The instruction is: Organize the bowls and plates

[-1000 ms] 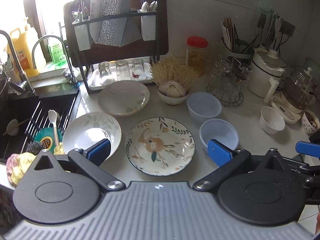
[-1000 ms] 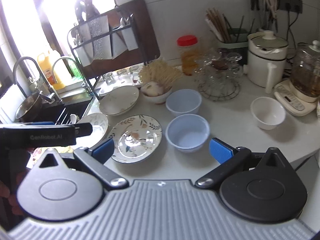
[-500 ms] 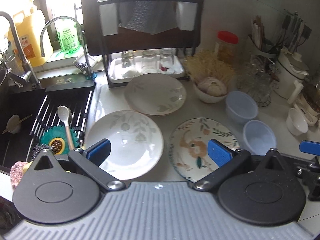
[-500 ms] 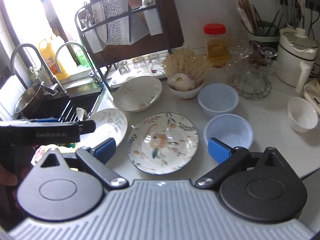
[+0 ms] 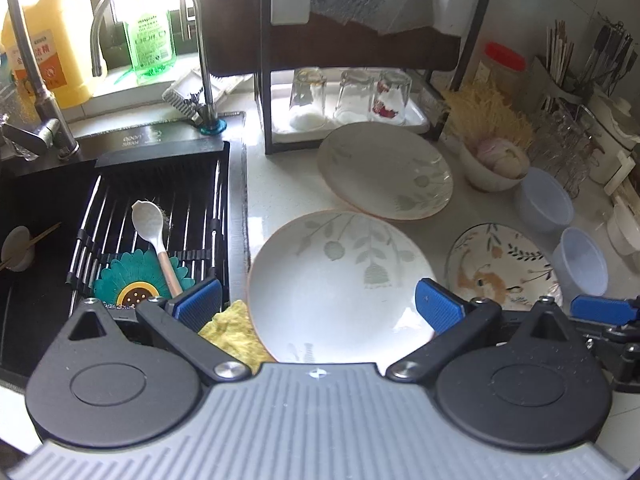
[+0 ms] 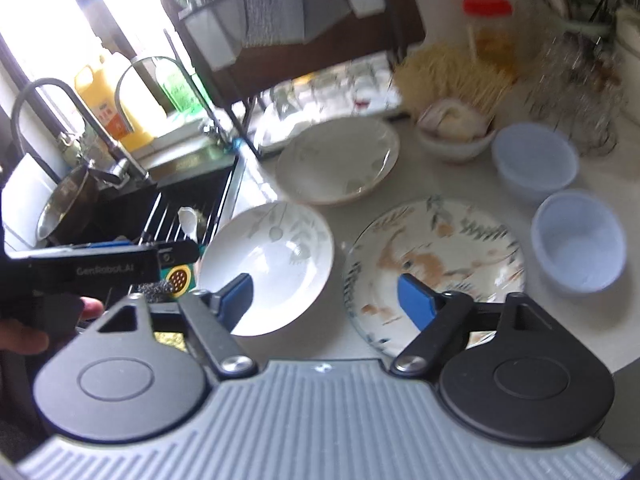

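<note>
A white leaf-print plate (image 5: 340,280) lies near the counter's front edge beside the sink; it also shows in the right wrist view (image 6: 272,260). A second leaf-print plate (image 5: 386,176) lies behind it. A floral plate (image 5: 500,264) lies to the right, with two pale blue bowls (image 5: 580,260) (image 5: 544,200) beyond it. My left gripper (image 5: 318,304) is open, hovering over the near white plate. My right gripper (image 6: 326,298) is open, low between the white plate and the floral plate (image 6: 436,264).
A black sink (image 5: 120,216) with a drying grid, spoon and scrubbers lies left. A dish rack (image 5: 360,60) with upturned glasses stands behind. A garlic bowl (image 5: 492,168), a jar, a utensil holder and appliances crowd the right. A yellow cloth (image 5: 232,332) lies by the counter's edge.
Both grippers have moved left and closer to the counter. The left now hovers over the near white plate; the right has swung toward the plates. Both stay open.
</note>
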Tool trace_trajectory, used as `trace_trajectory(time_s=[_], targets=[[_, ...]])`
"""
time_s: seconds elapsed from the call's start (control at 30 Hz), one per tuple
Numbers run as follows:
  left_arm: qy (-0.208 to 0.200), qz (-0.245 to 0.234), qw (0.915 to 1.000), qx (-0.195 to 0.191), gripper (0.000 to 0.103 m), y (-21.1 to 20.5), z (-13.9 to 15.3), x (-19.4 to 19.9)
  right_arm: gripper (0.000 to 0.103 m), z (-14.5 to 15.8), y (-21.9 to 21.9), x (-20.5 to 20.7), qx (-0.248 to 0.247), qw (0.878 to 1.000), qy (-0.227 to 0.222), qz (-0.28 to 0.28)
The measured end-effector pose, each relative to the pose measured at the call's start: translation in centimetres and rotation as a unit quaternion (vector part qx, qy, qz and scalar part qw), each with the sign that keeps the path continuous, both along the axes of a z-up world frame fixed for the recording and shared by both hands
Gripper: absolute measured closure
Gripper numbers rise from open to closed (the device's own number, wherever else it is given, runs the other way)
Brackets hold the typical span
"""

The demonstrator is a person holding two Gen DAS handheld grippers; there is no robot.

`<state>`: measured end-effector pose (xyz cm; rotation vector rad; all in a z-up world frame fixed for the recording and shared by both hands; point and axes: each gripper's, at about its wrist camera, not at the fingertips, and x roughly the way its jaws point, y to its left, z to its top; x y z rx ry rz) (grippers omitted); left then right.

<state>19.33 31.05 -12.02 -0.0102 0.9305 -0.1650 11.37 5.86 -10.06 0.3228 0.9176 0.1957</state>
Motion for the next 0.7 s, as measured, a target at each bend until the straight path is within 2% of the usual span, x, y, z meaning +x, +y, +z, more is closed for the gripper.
trace_trajectory(time_s=[0.17, 0.23, 0.3, 0.47, 0.57, 0.63, 0.7], targets=[[0.025, -0.015, 0.9996, -0.001, 0.0, 2.0, -2.6, 2.3, 0.046, -2.7, 2.6, 0.8, 0.02, 0.999, 0.035, -0.012], [0.033, -0.02, 0.9992, -0.009, 0.0, 2.6, -3.7, 3.2, 0.047, -3.7, 3.5, 1.1, 0.022, 0.999, 0.043, -0.014], [0.04, -0.024, 0.9989, -0.008, 0.0, 2.9, -4.7, 4.1, 0.054, -4.6, 4.0, 1.6, 0.021, 0.998, 0.056, -0.019], [0.04, -0.026, 0.9988, -0.012, 0.0, 3.7, -6.3, 5.7, 0.054, -5.7, 4.6, 2.8, -0.002, 0.997, 0.052, -0.051], [0.047, -0.03, 0.9983, -0.015, 0.001, 3.9, -7.3, 6.6, 0.054, -7.3, 5.0, 3.6, 0.01, 0.994, 0.08, -0.072], [0.05, -0.035, 0.998, -0.014, 0.007, 4.0, -8.0, 7.3, 0.054, -8.1, 5.9, 3.6, 0.012, 0.993, 0.091, -0.076], [0.059, -0.04, 0.9974, -0.013, 0.01, 4.0, -8.7, 7.9, 0.054, -8.6, 6.4, 3.6, 0.015, 0.992, 0.094, -0.08]])
